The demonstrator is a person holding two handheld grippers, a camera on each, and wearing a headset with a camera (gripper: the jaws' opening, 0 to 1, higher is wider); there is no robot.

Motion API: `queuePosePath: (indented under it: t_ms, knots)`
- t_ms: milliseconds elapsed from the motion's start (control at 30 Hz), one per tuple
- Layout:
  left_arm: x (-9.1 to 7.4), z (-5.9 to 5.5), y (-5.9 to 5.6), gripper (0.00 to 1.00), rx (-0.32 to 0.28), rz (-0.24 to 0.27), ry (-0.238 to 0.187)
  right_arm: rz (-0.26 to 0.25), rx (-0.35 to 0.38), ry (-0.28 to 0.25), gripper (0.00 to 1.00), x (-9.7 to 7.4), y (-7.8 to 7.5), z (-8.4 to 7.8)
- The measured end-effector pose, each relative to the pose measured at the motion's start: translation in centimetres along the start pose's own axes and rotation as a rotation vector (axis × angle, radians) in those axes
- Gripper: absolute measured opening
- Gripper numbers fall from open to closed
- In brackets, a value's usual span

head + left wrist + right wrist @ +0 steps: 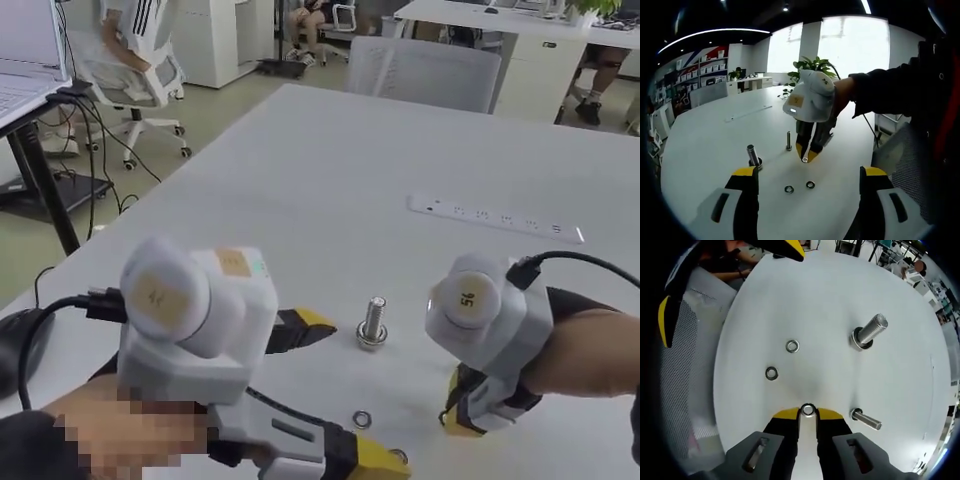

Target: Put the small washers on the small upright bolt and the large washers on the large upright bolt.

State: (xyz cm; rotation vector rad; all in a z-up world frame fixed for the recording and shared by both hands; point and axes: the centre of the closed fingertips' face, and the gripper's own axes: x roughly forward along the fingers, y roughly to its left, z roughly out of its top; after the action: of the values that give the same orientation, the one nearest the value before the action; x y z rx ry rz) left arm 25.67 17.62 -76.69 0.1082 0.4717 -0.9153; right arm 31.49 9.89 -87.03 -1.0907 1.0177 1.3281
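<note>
Tabletop (pixel 830 300): right hand-held gripper (pixel 807 416) (closed) grips washer (pixel 807 410).

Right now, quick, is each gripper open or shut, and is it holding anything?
The left gripper is open, holding nothing.
The right gripper is shut on a washer.

Left tongs (pixel 809 172) spread wide (tips well apart); right tongs (pixel 807 415) downturned, pinching washer (pixel 807 410).
</note>
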Motion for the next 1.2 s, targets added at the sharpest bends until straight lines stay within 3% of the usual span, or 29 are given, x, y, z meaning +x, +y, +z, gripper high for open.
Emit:
queuePosePath:
  t_ms: [867, 1200]
  knots:
    - [-0.1, -0.1, 0.0, 0.83, 0.003, -0.003, 0.005, -0.059, 0.114, 0.002, 0.14, -3.3, -2.0, -4.3]
    - [-0.1, -0.1, 0.0, 0.83, 0.002, -0.002, 0.003, -0.099, 0.116, -0.005, 0.14, -5.2, -3.2, -4.1]
